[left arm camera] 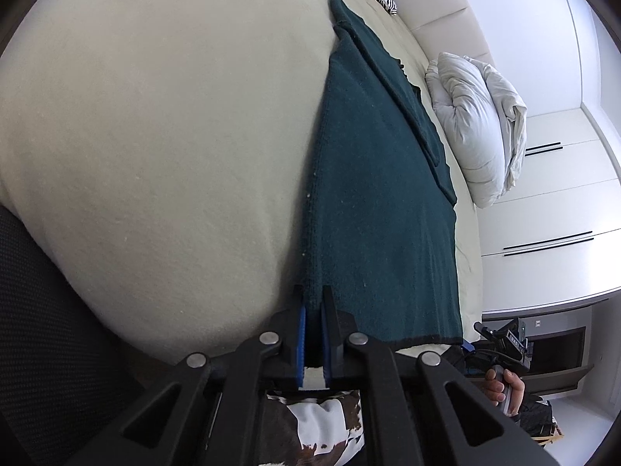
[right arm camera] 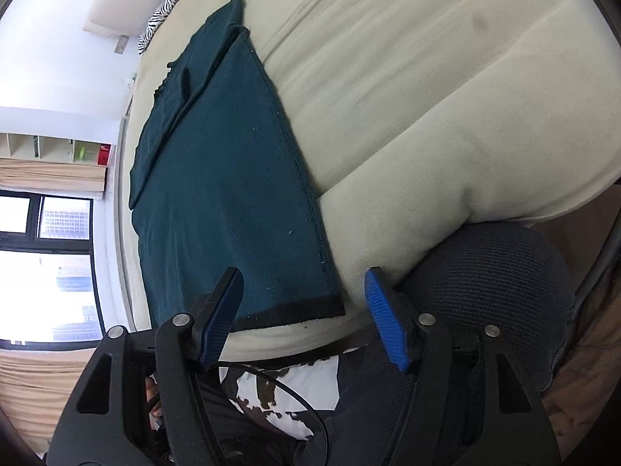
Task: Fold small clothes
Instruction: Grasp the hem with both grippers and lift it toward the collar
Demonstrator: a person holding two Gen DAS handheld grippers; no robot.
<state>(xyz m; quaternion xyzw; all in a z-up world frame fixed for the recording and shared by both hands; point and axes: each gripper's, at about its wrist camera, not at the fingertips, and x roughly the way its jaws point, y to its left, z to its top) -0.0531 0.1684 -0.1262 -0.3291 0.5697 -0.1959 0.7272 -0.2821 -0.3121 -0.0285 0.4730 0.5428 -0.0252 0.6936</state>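
Nearest the left wrist camera, the left hand-held gripper is seen clamped on the near corner of a dark green garment, its blue pads pressed together on the hem. The right hand-held gripper is held with its blue pads well apart over the black-edged near hem of the same garment; nothing is gripped between them. The garment is laid flat on a cream bed cover, a sleeve folded across its far part. A bundled white duvet is noted on the far side of the bed, and a zebra-print cushion at its head. White cupboard fronts and a window with beige curtains are recorded. A dark mesh chair back stands against the bed edge. No legible writing is found.
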